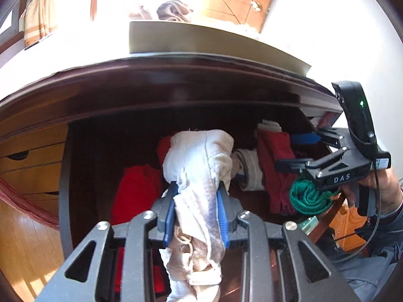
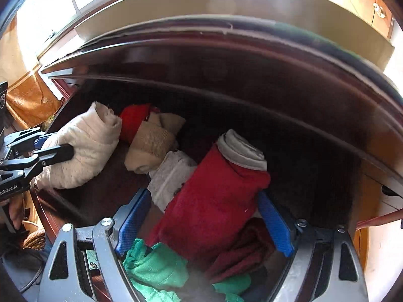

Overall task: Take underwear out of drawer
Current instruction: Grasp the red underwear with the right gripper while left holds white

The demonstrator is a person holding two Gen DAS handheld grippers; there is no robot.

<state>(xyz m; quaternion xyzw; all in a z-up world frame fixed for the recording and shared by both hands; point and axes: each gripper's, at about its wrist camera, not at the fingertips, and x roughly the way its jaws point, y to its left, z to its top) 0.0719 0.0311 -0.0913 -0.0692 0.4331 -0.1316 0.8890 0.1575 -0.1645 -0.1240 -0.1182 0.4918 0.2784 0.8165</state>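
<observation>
Right now your left gripper (image 1: 197, 193) is clamped on a white piece of underwear (image 1: 199, 161), its blue pads (image 1: 223, 216) pressing the cloth from both sides. The bundle bulges out beyond the fingertips, and its loose end hangs down between the finger arms toward the camera. From your right wrist view the same white piece (image 2: 83, 148) sits at the left side of the drawer (image 2: 252, 115), with the left gripper (image 2: 56, 146) closed around its near end.

Your right gripper (image 2: 204, 214) stands wide — its blue pads (image 2: 274, 224) are spread on either side of a dark red rolled garment (image 2: 214, 201) with a grey band at its top, and you cannot tell whether they touch it. A green cloth (image 2: 156, 269) lies crumpled just below the left pad, close to the camera, and a folded maroon piece (image 2: 241, 249) lies beside it under the red roll.

Farther in, a tan rolled garment (image 2: 151, 143) leans against a bright red one (image 2: 133, 120), and a small white piece (image 2: 171, 173) lies between them and the dark red roll. The drawer interior is dark wood, and behind it the dresser top (image 2: 226, 32) arches across — a flat beige box (image 1: 201, 40) rests on it. Beyond that are a curtain (image 1: 37, 12) and a sunlit window.
</observation>
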